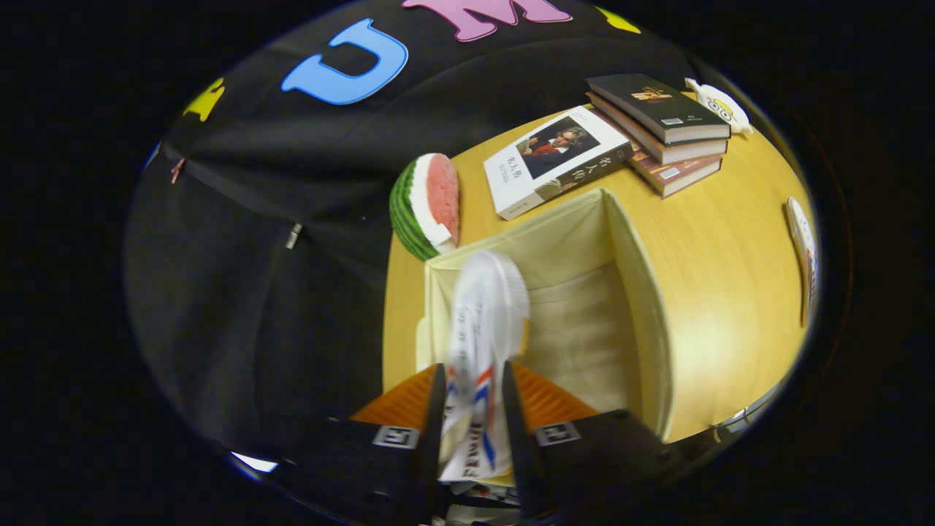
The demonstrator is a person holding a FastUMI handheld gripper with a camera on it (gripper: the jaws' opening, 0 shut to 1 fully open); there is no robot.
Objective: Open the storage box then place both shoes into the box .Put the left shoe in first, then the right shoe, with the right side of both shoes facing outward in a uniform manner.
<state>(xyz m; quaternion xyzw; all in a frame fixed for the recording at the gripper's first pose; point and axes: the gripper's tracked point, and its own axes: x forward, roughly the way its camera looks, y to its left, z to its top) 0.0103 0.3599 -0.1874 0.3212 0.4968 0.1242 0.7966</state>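
Note:
A white shoe [483, 329] with red and blue stripes is pinched between my two fingers, toe pointing away from me. My gripper [472, 398] is shut on it. The shoe hangs over the near left part of an open cream fabric storage box [635, 270] that stands on the yellow wooden table [723, 277]. The shoe's toe reaches toward the box's far left corner. What shows of the box's pale inside, to the right of the shoe, holds nothing. A second white shoe [803, 252] lies on the table far to the right of the box.
A watermelon-slice toy [427, 204] stands just beyond the box's far left corner. A white-covered book [555, 161] lies behind the box, with a stack of three books [665, 131] and a small white toy [719, 106] further back. Black cloth hangs left of the table.

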